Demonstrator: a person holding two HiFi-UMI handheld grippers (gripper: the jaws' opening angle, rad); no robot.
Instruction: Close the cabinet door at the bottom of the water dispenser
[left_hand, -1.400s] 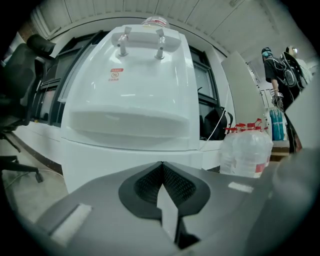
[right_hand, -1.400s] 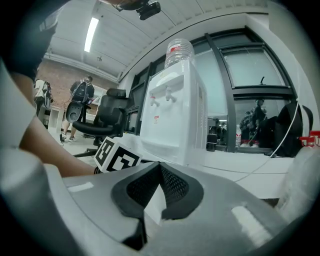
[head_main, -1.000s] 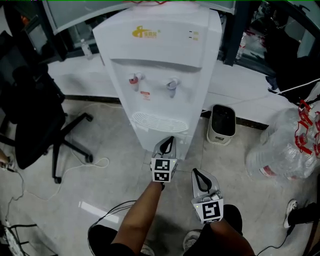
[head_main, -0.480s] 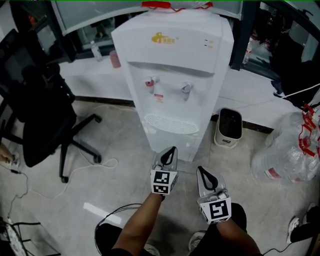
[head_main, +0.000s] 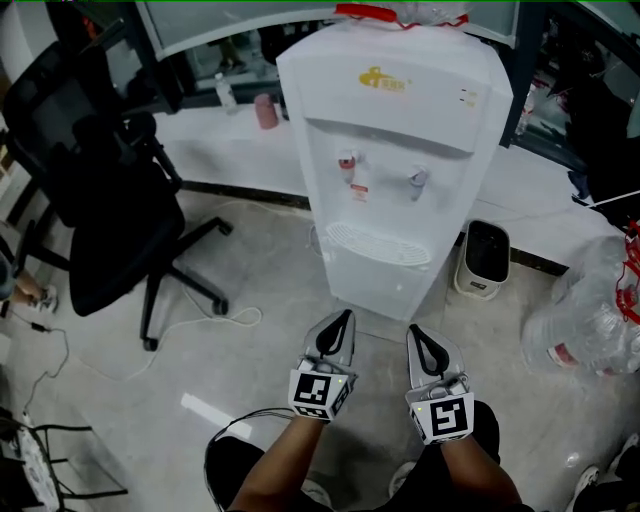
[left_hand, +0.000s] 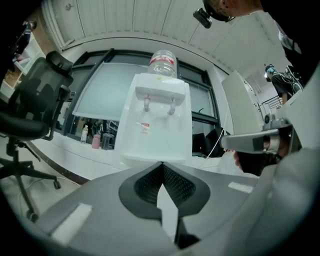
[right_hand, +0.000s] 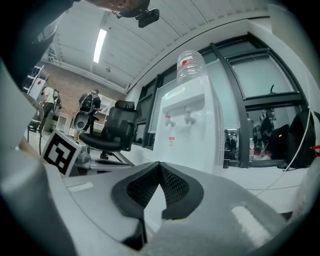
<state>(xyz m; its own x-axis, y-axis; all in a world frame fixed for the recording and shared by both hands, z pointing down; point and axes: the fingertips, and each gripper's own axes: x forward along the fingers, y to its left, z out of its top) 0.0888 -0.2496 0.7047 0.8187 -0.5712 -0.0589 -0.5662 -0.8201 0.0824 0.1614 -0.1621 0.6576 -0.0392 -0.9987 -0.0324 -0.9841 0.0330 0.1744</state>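
Note:
The white water dispenser (head_main: 400, 150) stands upright against a low white ledge. Its lower front panel (head_main: 385, 285) looks flush with the body; no door stands ajar. My left gripper (head_main: 346, 314) hovers over the floor a short way in front of the base, jaws shut and empty. My right gripper (head_main: 412, 330) is beside it, also shut with nothing held. In the left gripper view the dispenser (left_hand: 157, 125) rises straight beyond the shut left gripper (left_hand: 161, 164). The right gripper view shows the dispenser (right_hand: 187, 135) beyond the shut right gripper (right_hand: 159, 163).
A black office chair (head_main: 110, 200) stands left of the dispenser, with a white cable (head_main: 200, 325) on the floor by its base. A small black-and-white bin (head_main: 485, 258) sits at the dispenser's right. Bagged water bottles (head_main: 590, 320) lie at far right.
Both grippers have drawn back from the dispenser's base; the left tip, earlier over the lower front, is now over open floor. The head view has shifted left.

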